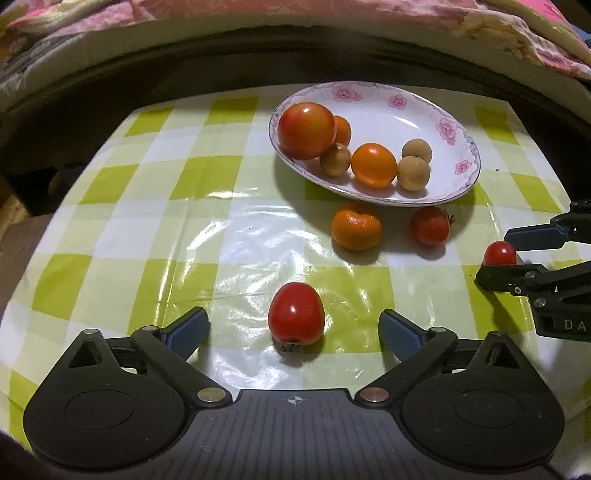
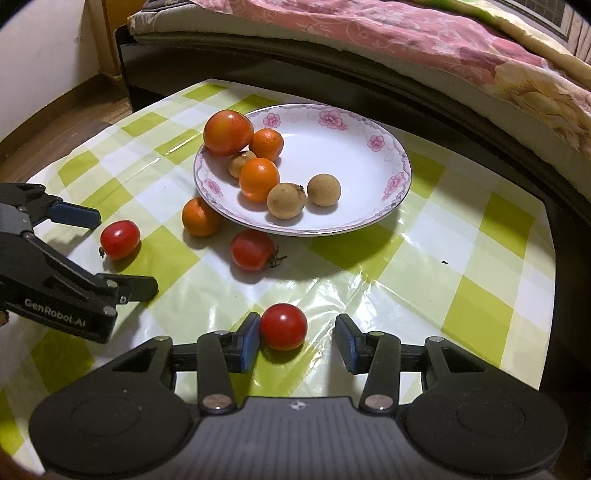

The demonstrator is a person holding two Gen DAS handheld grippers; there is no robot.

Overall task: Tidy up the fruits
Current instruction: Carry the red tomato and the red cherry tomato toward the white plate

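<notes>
A white floral plate [image 1: 424,110] [image 2: 354,155] holds a large tomato [image 1: 306,130], two oranges and three brown longans. On the cloth lie a mandarin [image 1: 356,229] [image 2: 200,218], a stemmed red tomato [image 1: 430,226] [image 2: 253,249] and two cherry tomatoes. My left gripper [image 1: 294,328] [image 2: 123,254] is open, its fingers on either side of one cherry tomato [image 1: 296,318] [image 2: 120,239]. My right gripper [image 2: 300,341] [image 1: 502,254] is open around the other cherry tomato [image 2: 283,326] [image 1: 499,253], which touches its left pad.
The table wears a green-and-white checked plastic cloth [image 1: 229,236] [image 2: 461,258]. A bed with a pink floral quilt [image 1: 258,14] [image 2: 406,40] runs behind the table's far edge. Wooden floor [image 2: 55,107] shows to the left.
</notes>
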